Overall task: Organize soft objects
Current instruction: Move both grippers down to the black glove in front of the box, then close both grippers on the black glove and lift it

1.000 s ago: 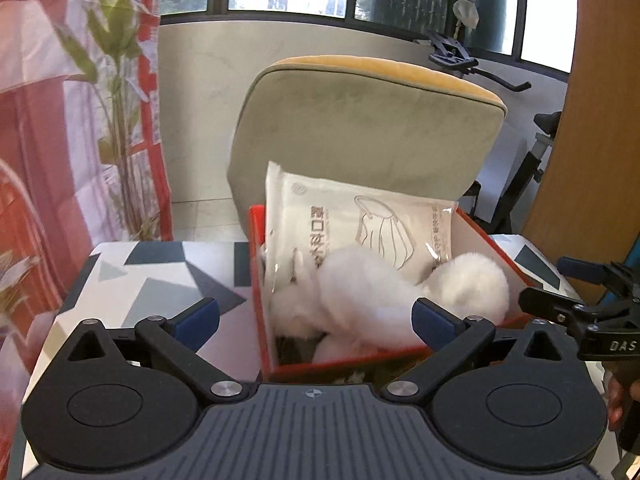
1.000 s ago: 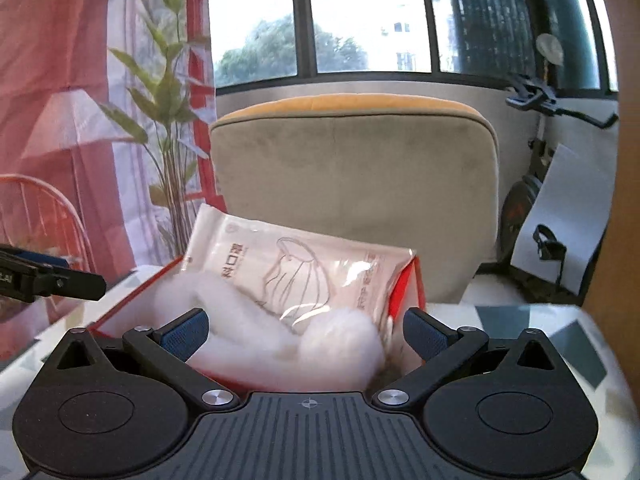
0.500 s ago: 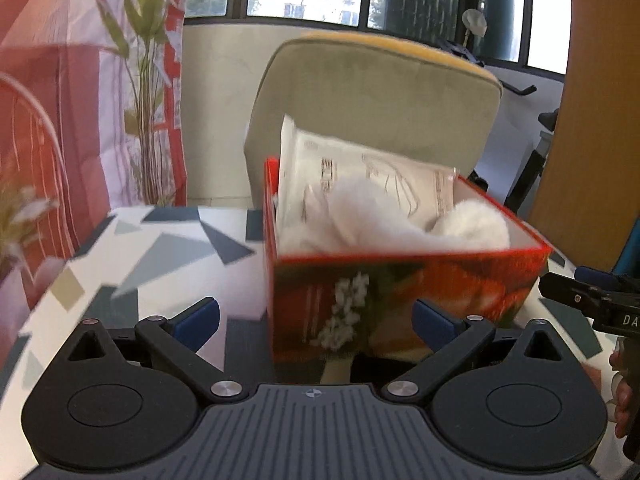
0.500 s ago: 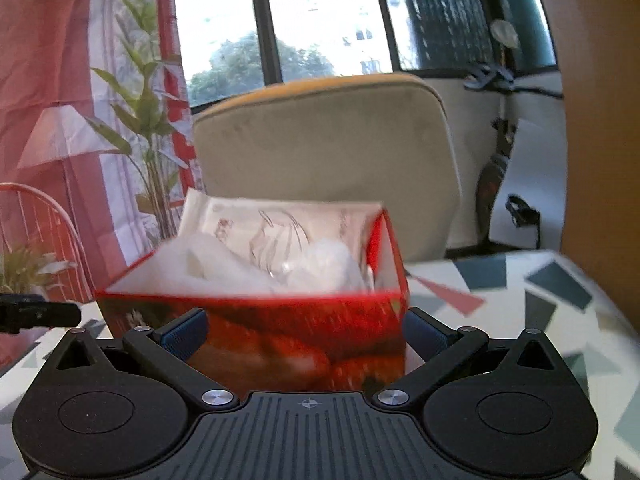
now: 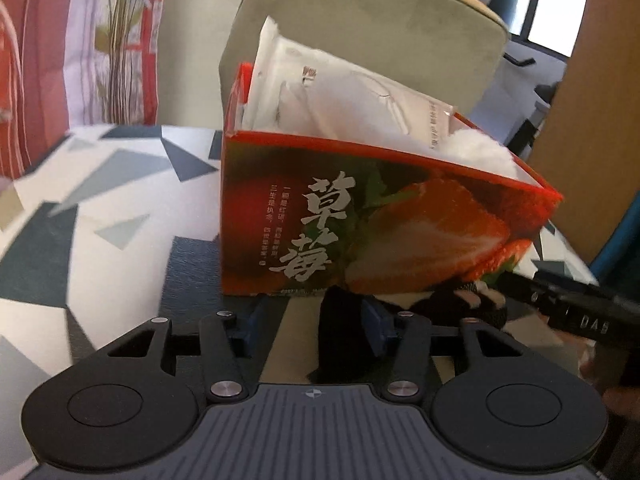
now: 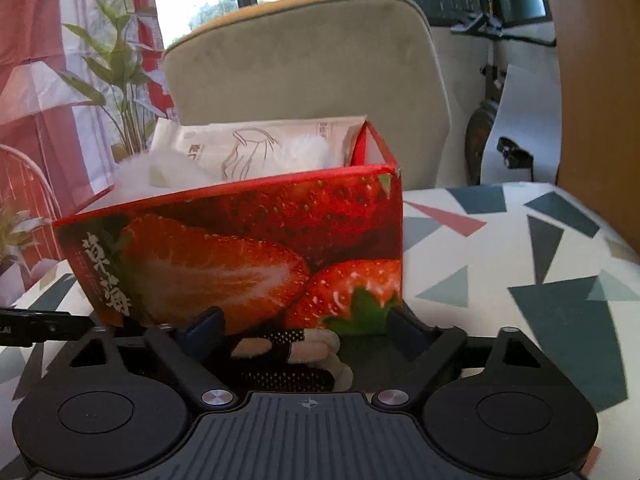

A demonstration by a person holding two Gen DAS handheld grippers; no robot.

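Red box (image 5: 360, 216) on patterned table (image 5: 100, 184), white packet (image 5: 340, 92) and fluff (image 5: 480, 152) inside. Dark fabric (image 5: 340, 332) before it. Left gripper (image 5: 310, 330) closing, straddling fabric; right gripper (image 6: 304, 332) closing, half-spread; grip unclear.

The scene contains one red strawberry-printed box (image 5: 384, 232), one sealed white mask packet (image 5: 344, 92) and at least one white fluffy item (image 5: 484, 152) in it, one dark mesh item (image 6: 288, 360) in front, one cushioned chair (image 6: 304, 64), and two grippers.
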